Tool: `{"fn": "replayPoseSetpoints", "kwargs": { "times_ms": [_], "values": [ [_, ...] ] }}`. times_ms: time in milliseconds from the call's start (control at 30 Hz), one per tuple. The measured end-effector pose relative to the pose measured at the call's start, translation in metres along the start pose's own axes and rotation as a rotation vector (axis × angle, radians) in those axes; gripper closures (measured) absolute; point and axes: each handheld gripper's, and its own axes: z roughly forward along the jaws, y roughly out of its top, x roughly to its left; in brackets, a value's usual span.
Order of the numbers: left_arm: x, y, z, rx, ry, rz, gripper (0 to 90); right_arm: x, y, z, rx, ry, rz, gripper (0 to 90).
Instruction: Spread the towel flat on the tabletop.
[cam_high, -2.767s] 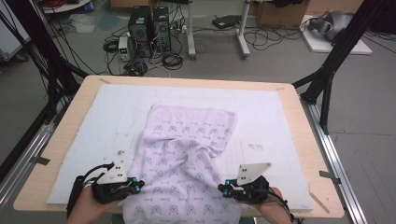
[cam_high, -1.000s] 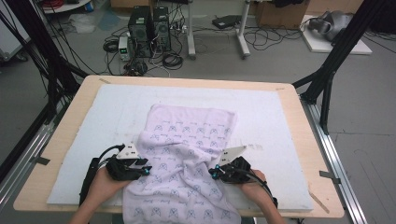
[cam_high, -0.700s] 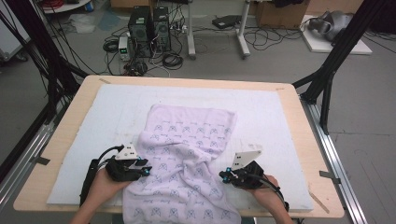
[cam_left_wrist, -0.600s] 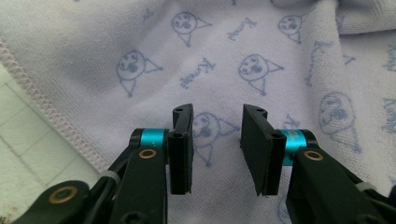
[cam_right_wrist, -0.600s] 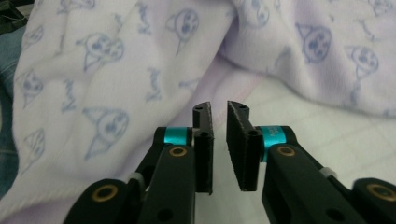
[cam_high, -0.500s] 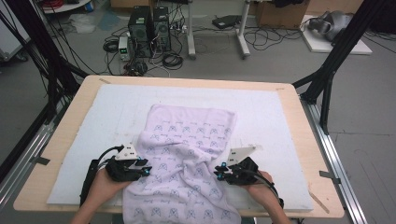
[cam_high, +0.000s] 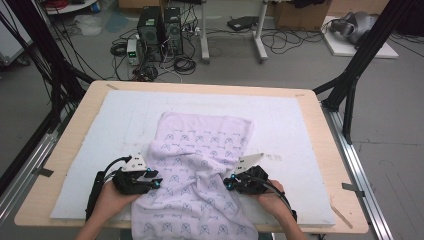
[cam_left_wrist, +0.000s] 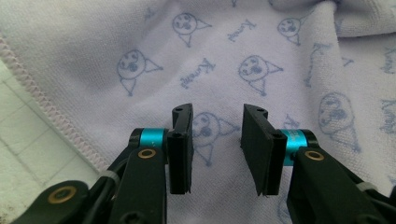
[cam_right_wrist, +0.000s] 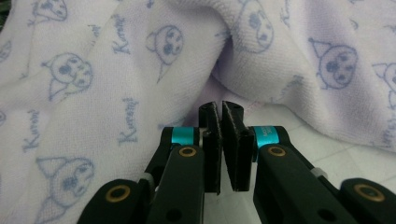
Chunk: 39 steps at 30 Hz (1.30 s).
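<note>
Lilac towel (cam_high: 200, 170) lies rumpled mid-bench, near end overhanging the front edge. Left claw (cam_left_wrist: 217, 140) stands apart over flat cloth; right claw (cam_right_wrist: 221, 135) has just closed, nothing visibly clamped (fold lies beyond). Risk: an empty pull leaves the towel rumpled.

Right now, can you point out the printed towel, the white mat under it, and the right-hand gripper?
towel (cam_high: 200, 145), high view, on its flat far half.
white mat (cam_high: 300, 130), high view, bare part right of the towel.
right gripper (cam_right_wrist: 222, 140), right gripper view, between its closed jaw tips.
</note>
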Motion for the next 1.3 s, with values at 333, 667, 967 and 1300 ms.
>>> {"fn": "replayPoseSetpoints", "kwargs": {
  "times_ms": [333, 667, 967, 1300],
  "values": [
    [-0.001, 0.000, 0.000, -0.003, 0.002, -0.001, 63.3, 0.006, -0.021, -0.042, -0.031, -0.056, 0.025, 87.0],
    [0.001, 0.004, -0.007, -0.025, 0.009, -0.021, 58.8, 0.016, -0.041, -0.075, -0.040, -0.085, 0.037, 78.9],
    [0.011, -0.001, -0.003, 0.008, 0.069, -0.046, 54.3, -0.012, -0.026, -0.033, 0.012, -0.098, 0.078, 67.0],
    [0.011, -0.002, -0.004, 0.001, 0.073, -0.052, 56.9, -0.009, -0.037, -0.056, 0.001, -0.142, 0.073, 87.0]
  ]
}}
